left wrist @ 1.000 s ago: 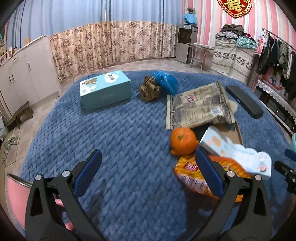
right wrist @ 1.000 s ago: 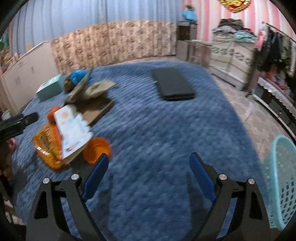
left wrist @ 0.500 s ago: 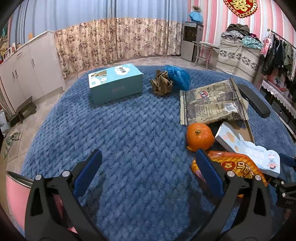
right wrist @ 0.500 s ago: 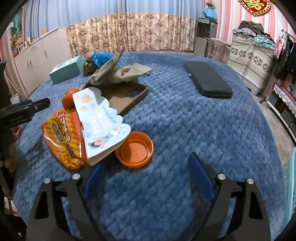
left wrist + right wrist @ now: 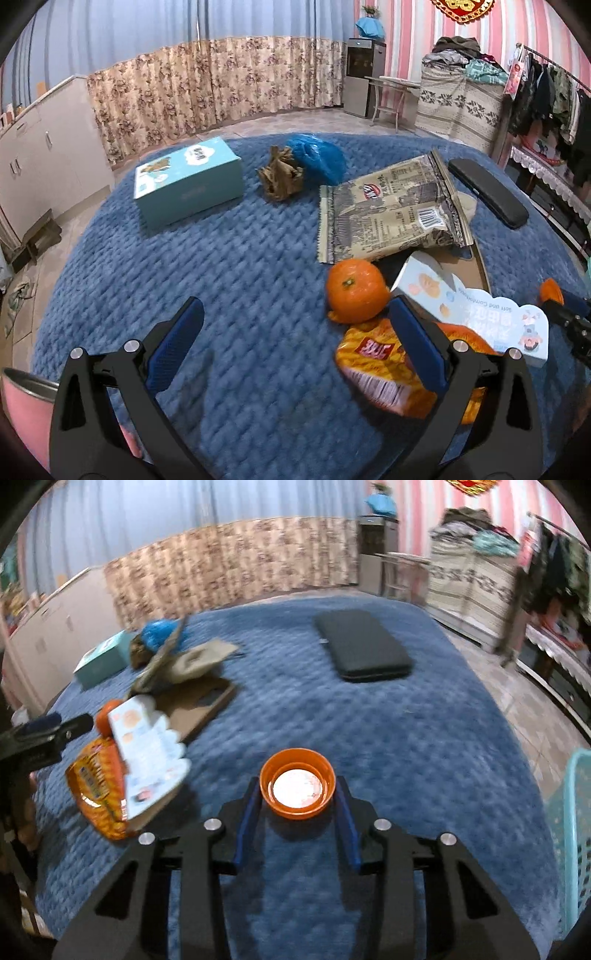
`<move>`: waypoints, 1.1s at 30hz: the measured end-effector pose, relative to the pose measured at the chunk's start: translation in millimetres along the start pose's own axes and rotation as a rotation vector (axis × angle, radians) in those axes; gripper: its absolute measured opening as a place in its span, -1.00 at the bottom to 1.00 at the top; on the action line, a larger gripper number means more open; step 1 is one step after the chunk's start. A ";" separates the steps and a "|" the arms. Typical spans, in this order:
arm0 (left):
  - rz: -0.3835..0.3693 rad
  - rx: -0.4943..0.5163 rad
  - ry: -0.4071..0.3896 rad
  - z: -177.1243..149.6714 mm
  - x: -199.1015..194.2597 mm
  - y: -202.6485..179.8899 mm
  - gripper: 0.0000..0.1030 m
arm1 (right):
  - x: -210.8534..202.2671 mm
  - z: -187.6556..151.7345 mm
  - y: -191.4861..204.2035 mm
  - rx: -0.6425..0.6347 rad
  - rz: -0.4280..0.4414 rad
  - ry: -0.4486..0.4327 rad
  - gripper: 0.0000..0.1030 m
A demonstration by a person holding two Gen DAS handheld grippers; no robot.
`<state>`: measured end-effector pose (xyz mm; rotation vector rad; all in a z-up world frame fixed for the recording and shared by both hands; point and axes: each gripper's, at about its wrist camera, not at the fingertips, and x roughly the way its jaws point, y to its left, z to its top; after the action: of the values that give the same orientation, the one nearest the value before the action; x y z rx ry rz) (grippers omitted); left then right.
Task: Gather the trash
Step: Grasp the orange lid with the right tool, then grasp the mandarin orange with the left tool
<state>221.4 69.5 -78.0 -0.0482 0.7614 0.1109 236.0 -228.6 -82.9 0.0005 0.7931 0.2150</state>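
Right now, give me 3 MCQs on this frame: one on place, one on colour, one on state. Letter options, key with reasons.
1. What sits between the right gripper's fingers?
A. tangerine
B. orange lid
C. black case

2. What colour is the crumpled bag beside the brown paper wad?
A. blue
B. red
C. white

3. How does the left gripper stand?
A. shut on the tangerine
B. shut on the snack bag
C. open, holding nothing

Key:
1 B: the orange lid lies rim up between the closing blue pads.
2 A: the blue bag lies against the brown paper wad on the blanket.
3 C: its jaws stand wide apart above bare blanket; the tangerine lies free.
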 end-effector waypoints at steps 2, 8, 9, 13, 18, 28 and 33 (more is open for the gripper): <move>-0.026 -0.005 0.009 0.8 3.2 -4.4 0.88 | 1.2 1.5 -3.4 0.016 -0.006 0.000 -0.22; -0.056 -0.013 0.095 0.2 26.6 -12.6 0.55 | -0.2 4.0 -13.3 0.050 -0.024 -0.014 -0.22; -0.065 -0.018 0.105 1.1 30.1 -12.3 0.51 | -0.5 4.8 -15.3 0.056 -0.026 -0.017 -0.22; -0.110 -0.048 0.090 7.8 35.2 -12.6 0.31 | -1.9 6.9 -22.4 0.076 -0.039 -0.031 -0.22; -0.152 -0.029 0.093 8.3 35.8 -18.6 -0.32 | -5.9 7.7 -32.5 0.099 -0.055 -0.048 -0.22; -0.091 -0.021 0.009 21.9 -10.7 -35.1 -0.37 | -42.1 12.3 -64.0 0.132 -0.136 -0.137 -0.22; -0.112 0.000 -0.062 41.4 -40.9 -63.2 -0.36 | -61.9 11.6 -94.2 0.195 -0.191 -0.176 -0.22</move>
<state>227.9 6.8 -19.6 -0.0871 0.6955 0.0055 220.1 -331.7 -38.6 0.1261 0.6315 -0.0440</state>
